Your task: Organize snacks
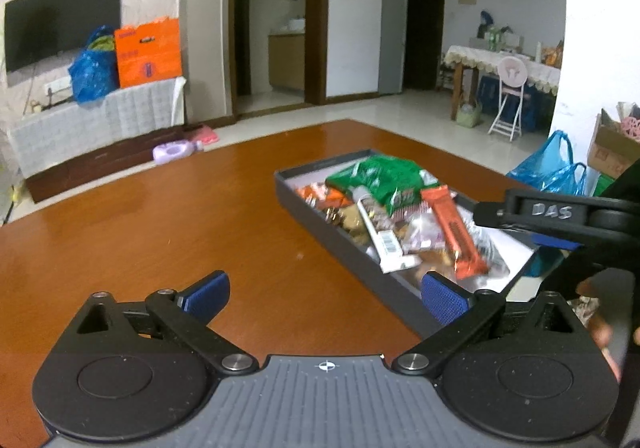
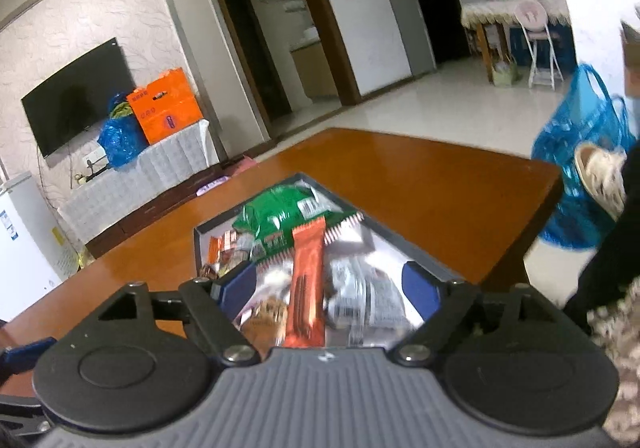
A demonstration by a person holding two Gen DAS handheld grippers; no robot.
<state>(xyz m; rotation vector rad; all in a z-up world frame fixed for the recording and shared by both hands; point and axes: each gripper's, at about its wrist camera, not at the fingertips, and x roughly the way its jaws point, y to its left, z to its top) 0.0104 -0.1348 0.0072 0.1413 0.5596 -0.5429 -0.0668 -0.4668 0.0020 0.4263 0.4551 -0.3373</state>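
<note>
Wooden table [image 1: 160, 215]: glossy brown top, filling the lower half of both views.

Grey tray [image 1: 320, 224]: shallow, rectangular, on the table at 2 o'clock from the left gripper; its pale floor is heaped with snacks.

Green snack bag [image 1: 384, 179]: largest packet, at the tray's far end, 12 o'clock of the pile.

Orange bar [image 2: 306, 284]: long wrapper lying on top of the pile, running from 12 to 6 o'clock in the right wrist view.

White barcode packet [image 1: 384, 244]: beside the bar, at its 9 o'clock.

Left gripper [image 1: 324, 294]: jaws wide apart, nothing between, over bare table.

Right gripper [image 2: 330, 290]: jaws apart, above the tray; pads clear of the orange bar below them.
</note>
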